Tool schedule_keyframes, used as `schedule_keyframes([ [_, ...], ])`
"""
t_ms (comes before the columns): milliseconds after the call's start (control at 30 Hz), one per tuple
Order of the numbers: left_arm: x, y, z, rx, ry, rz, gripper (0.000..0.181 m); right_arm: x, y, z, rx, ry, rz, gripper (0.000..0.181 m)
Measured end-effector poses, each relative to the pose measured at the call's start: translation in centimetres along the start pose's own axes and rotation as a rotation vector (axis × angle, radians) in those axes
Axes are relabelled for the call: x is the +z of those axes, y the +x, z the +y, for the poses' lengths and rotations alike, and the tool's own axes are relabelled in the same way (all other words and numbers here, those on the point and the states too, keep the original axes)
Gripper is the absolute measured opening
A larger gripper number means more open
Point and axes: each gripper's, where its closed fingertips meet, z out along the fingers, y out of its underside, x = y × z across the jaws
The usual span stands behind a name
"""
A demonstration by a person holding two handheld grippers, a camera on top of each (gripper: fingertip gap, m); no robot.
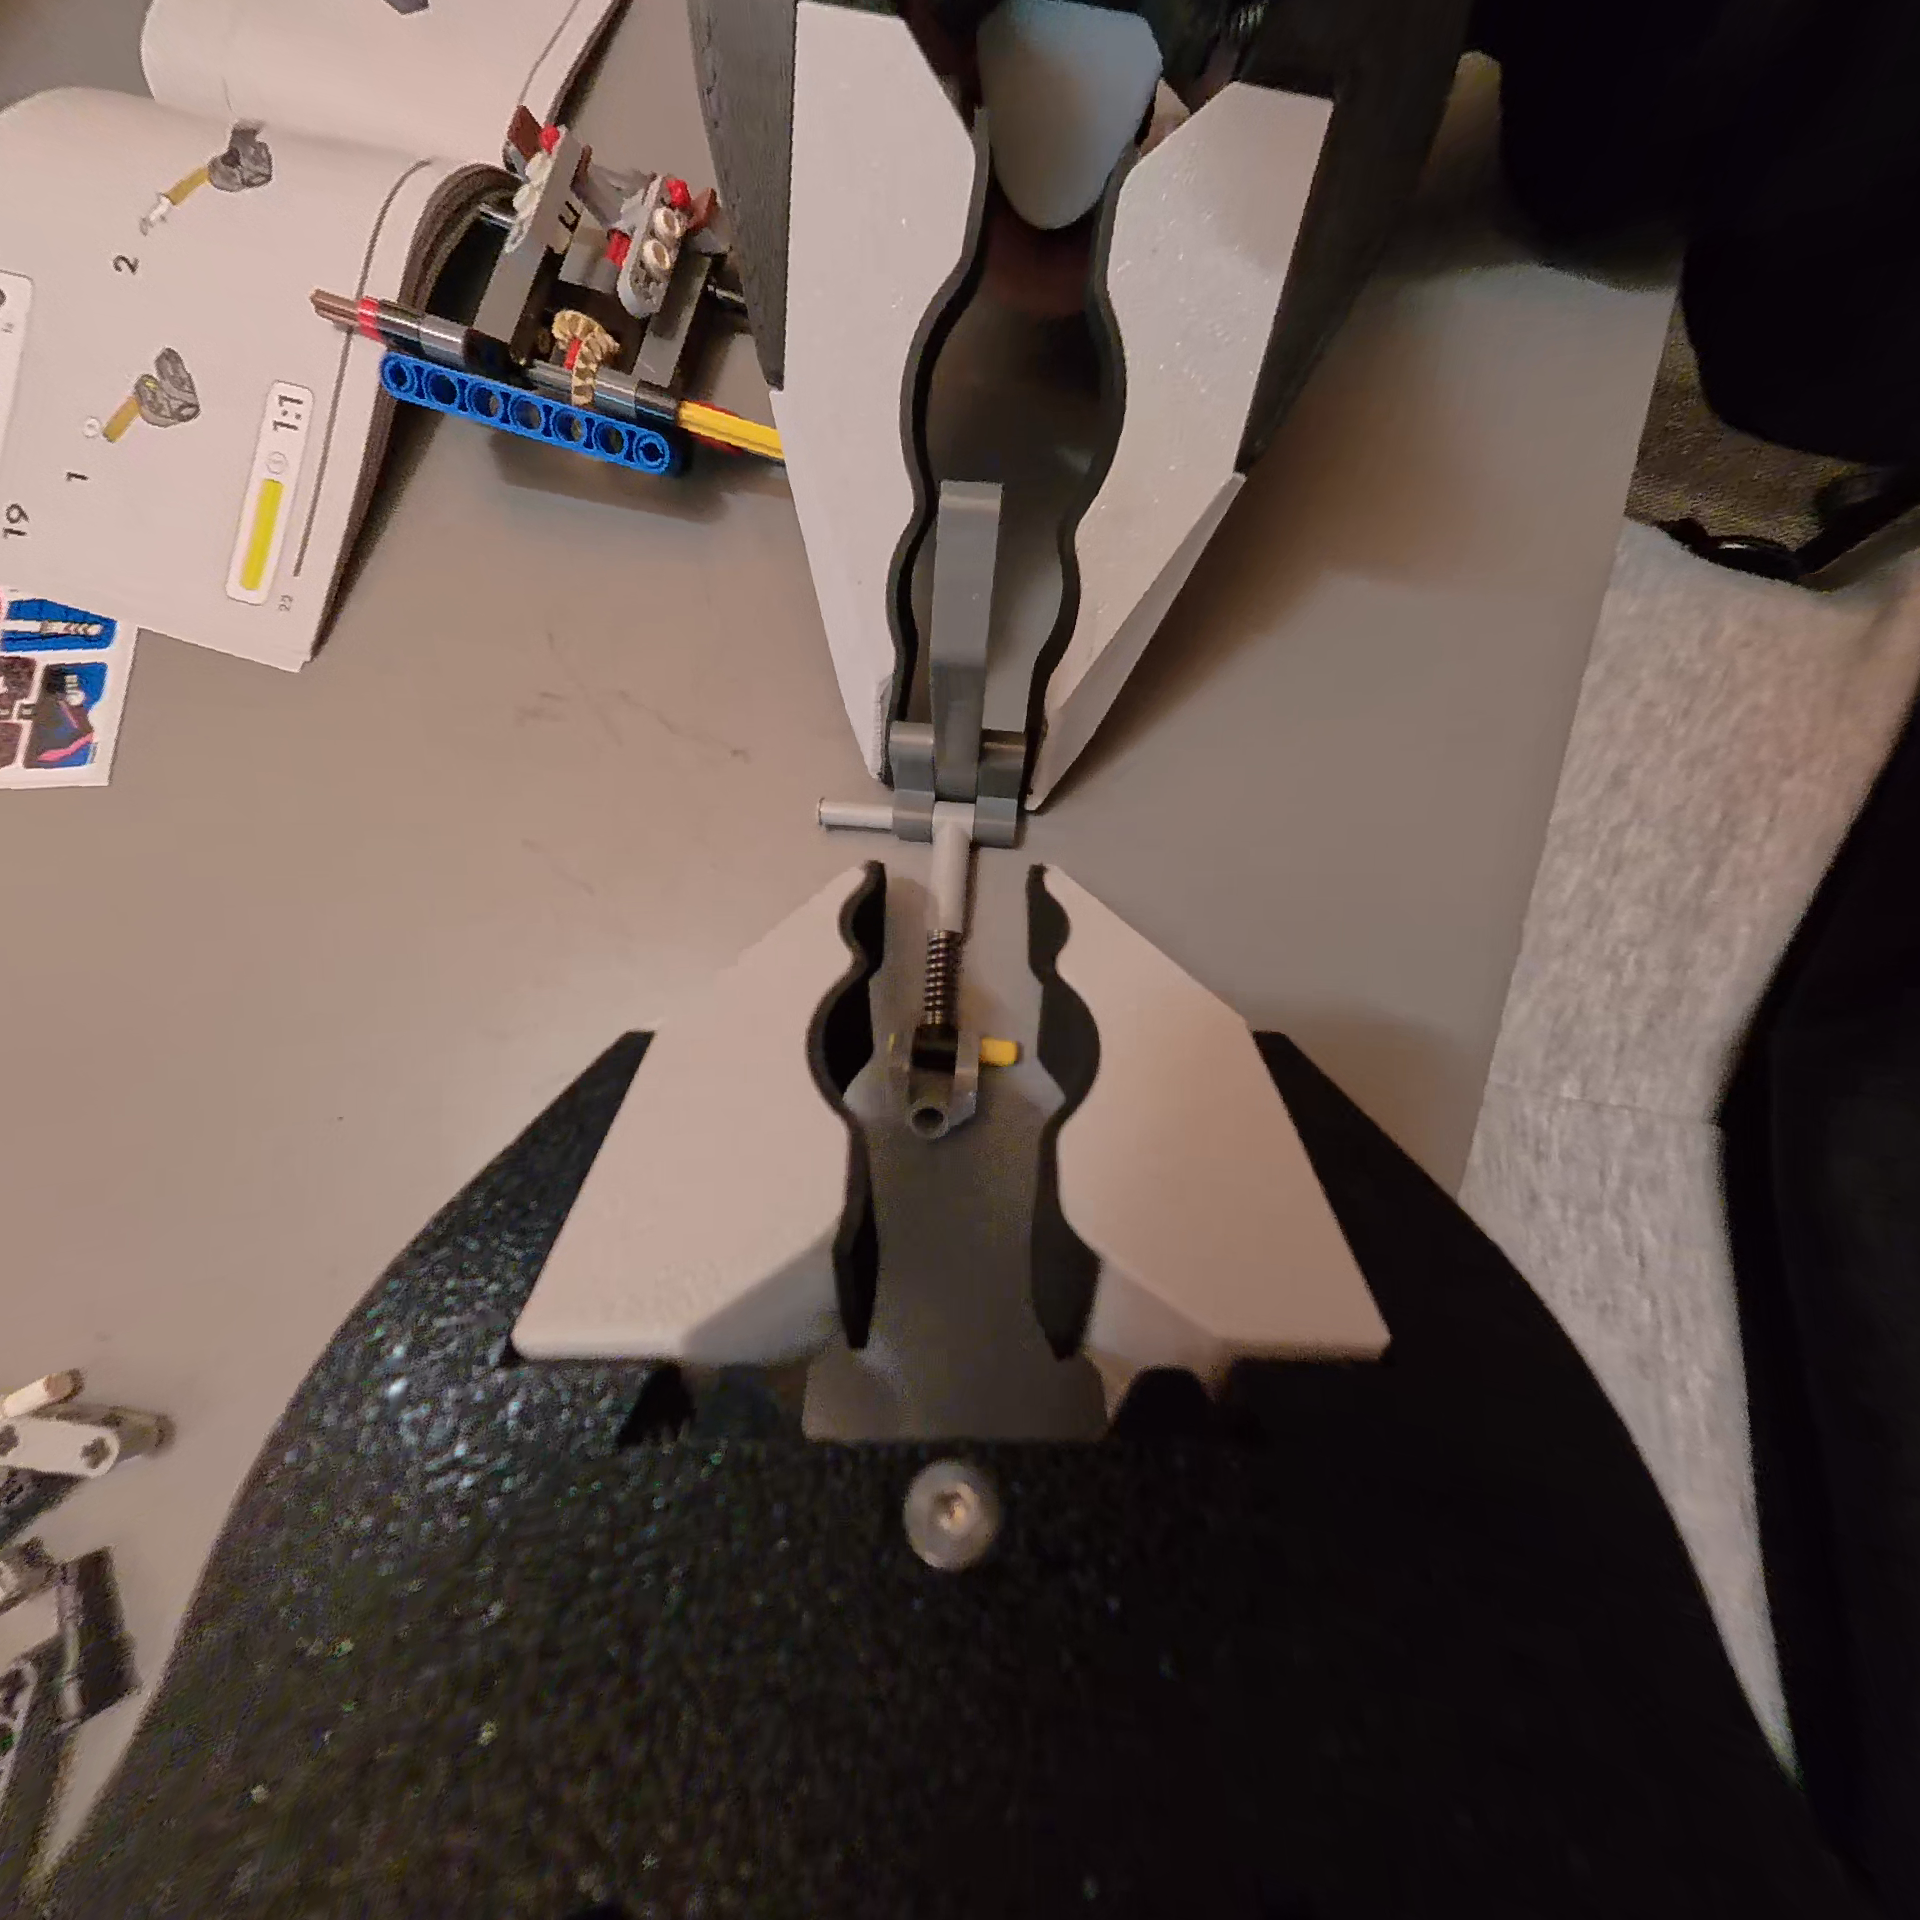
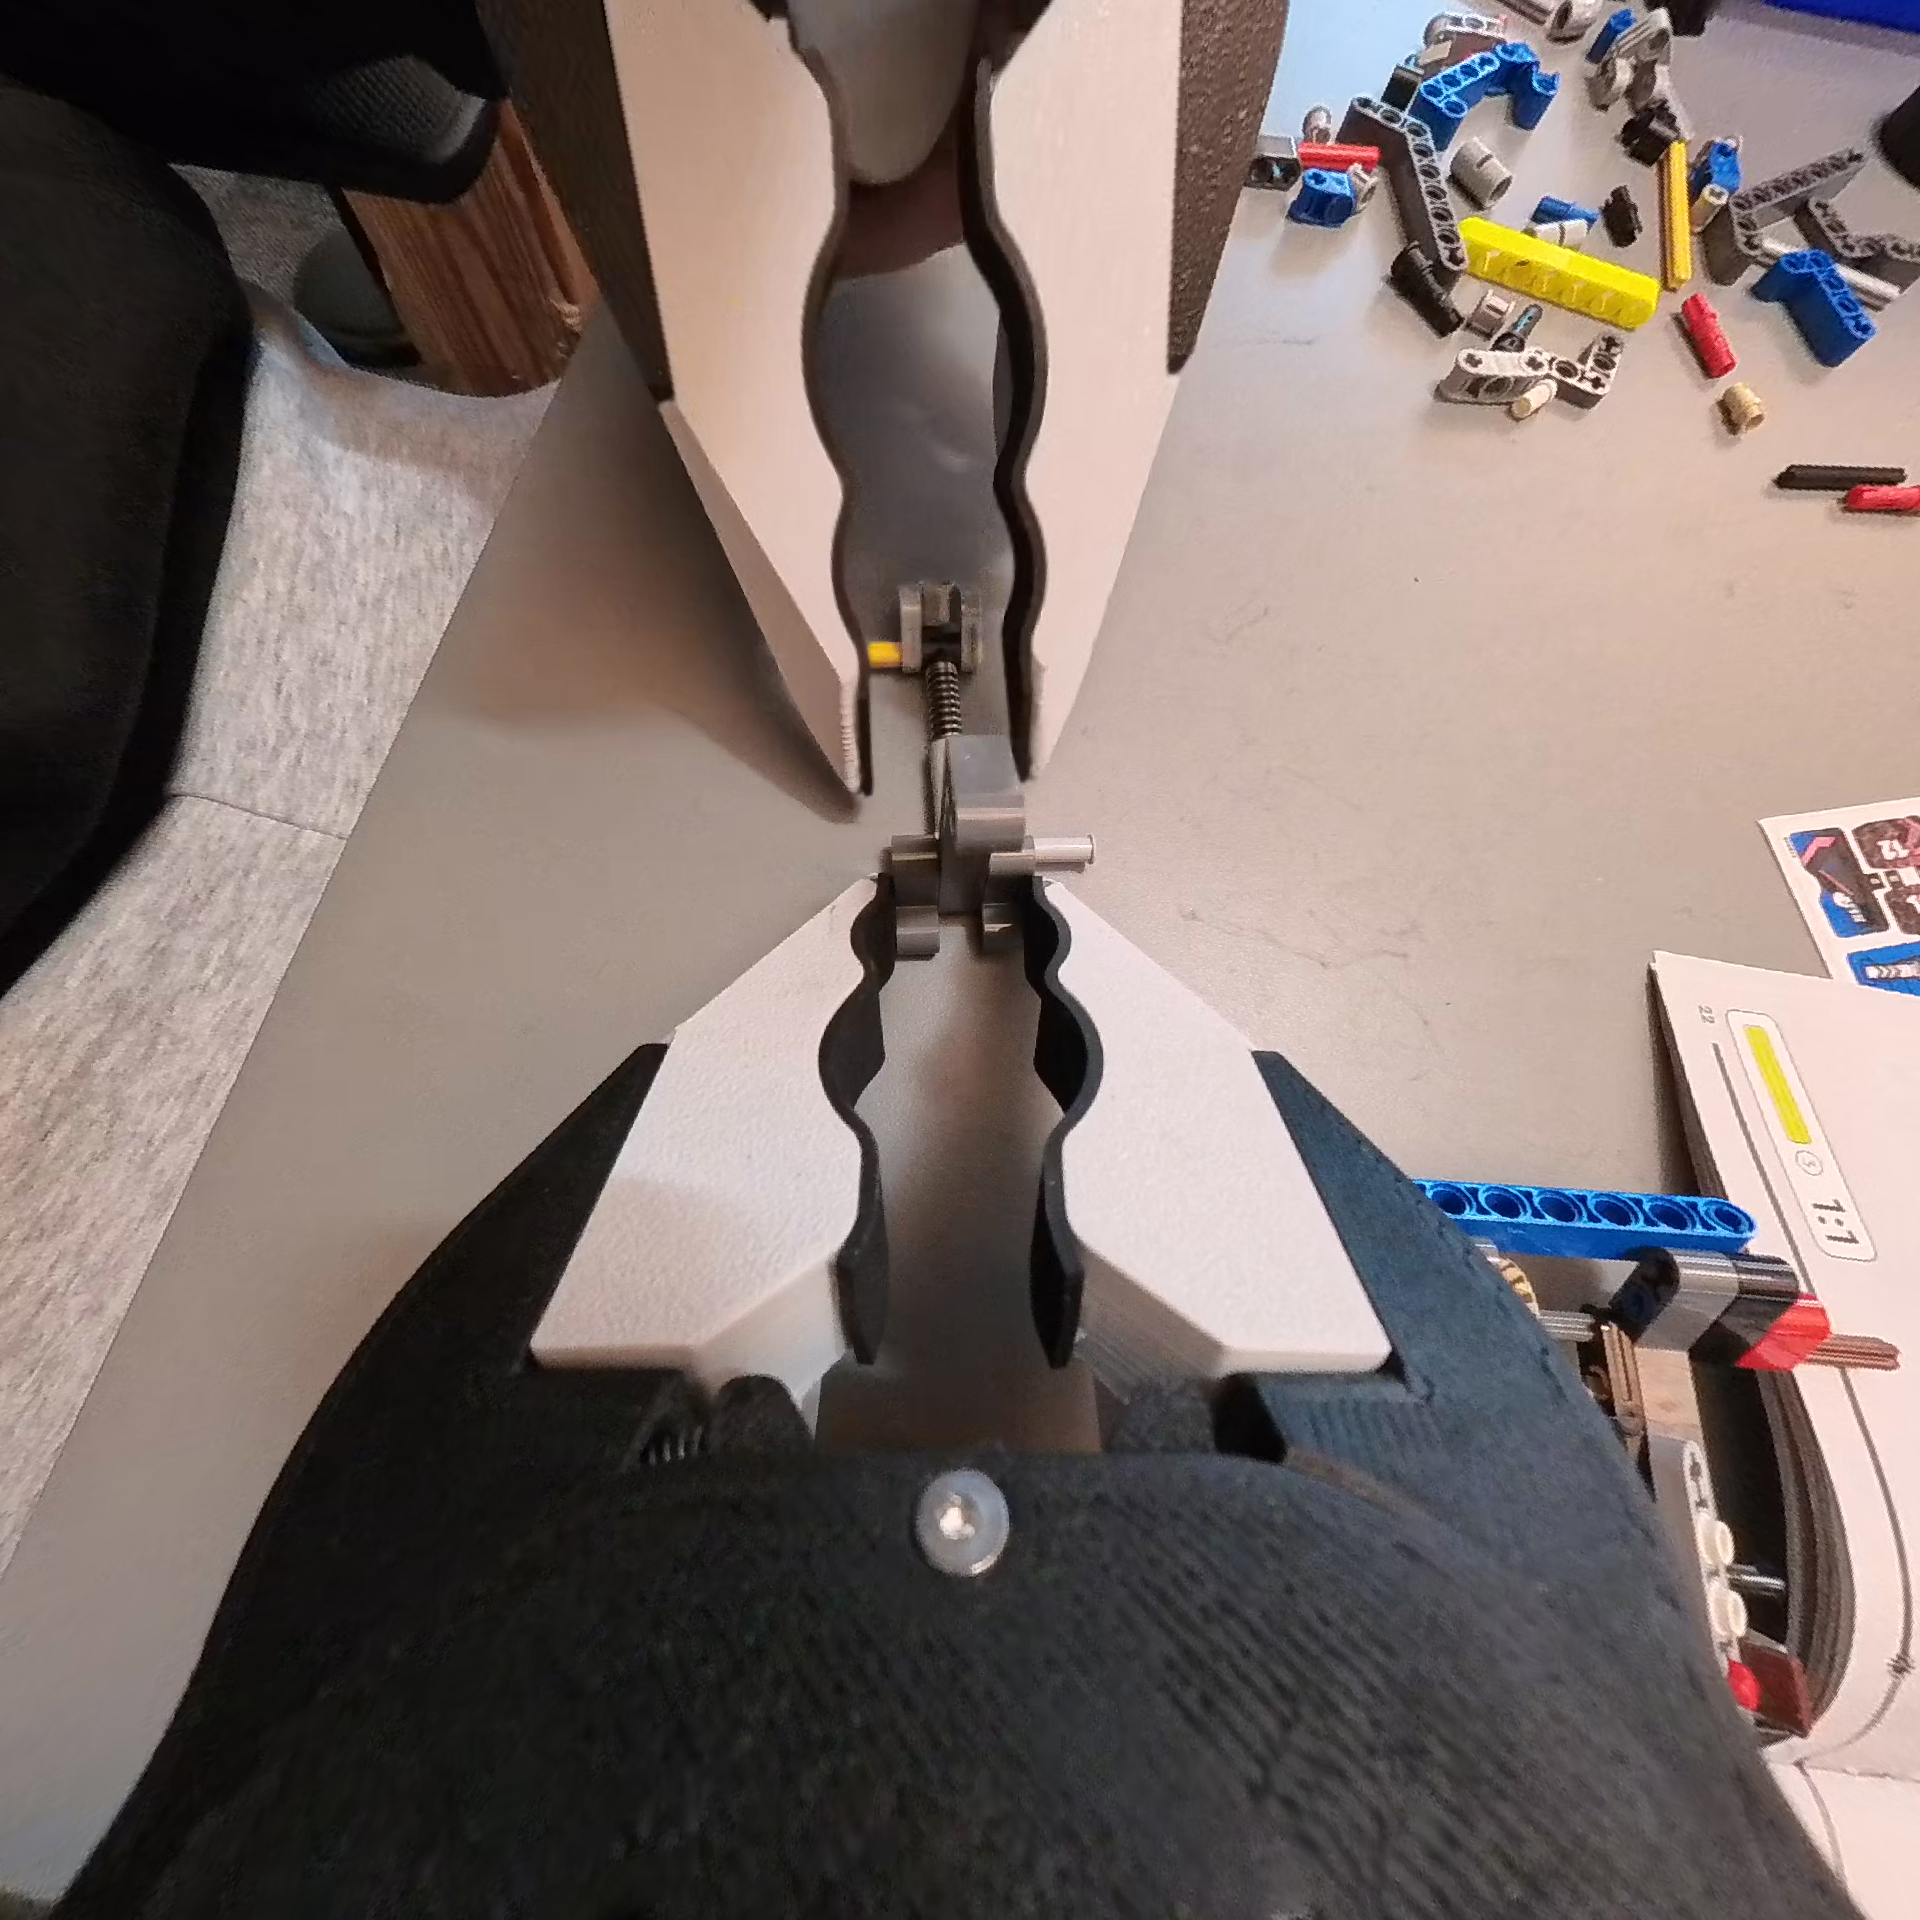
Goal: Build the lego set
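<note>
The two grippers meet nose to nose just above the grey counter (image 1: 520, 831), sharing one small Technic sub-assembly. The right gripper (image 2: 951, 899) is clamped on a dark grey fork-shaped connector (image 2: 951, 873) with a light grey pin (image 2: 1049, 850) sticking out sideways. The left gripper (image 1: 956, 883) stands parted: the spring shock absorber (image 1: 943, 977) lies in the gap between its fingers, and whether either pad touches it I cannot tell. The likeliest failure, in my judgement, is at that joint. The shock absorber's thin light grey rod is all that links it to the connector, so any twist or pull between the hands could pop it free or cock it off-axis, and the loosely held end with its short yellow axle (image 1: 1000, 1051) could drop to the counter. The coil spring is dark metal and would rebound if squeezed; the plastic is hard, smooth and slippery. The gripper fingers are matte pale wedges with black wavy inner edges that suit round stock better than tiny studs. The partly built model (image 1: 582, 343), on a blue holed beam, rests on the open instruction booklet (image 1: 208, 343); loose bricks (image 2: 1621, 229) lie scattered well apart.
</note>
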Motion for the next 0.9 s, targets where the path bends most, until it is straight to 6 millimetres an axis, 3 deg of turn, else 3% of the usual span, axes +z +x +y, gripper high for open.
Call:
schedule_keyframes([
  [200,0.7,-0.9,-0.6,-0.038,0.024,-0.025,0.064,0.0,0.0,0.0,0.002,0.000,-0.002,0.023],
  [533,1.6,-0.7,-0.5,-0.007,0.020,0.012,0.041,0.0,0.0,0.0,0.003,0.000,-0.004,0.023],
  [900,1.6,-0.6,-0.5,0.024,0.026,-0.007,0.040,0.0,-0.1,0.0,0.001,0.000,-0.012,0.023],
])
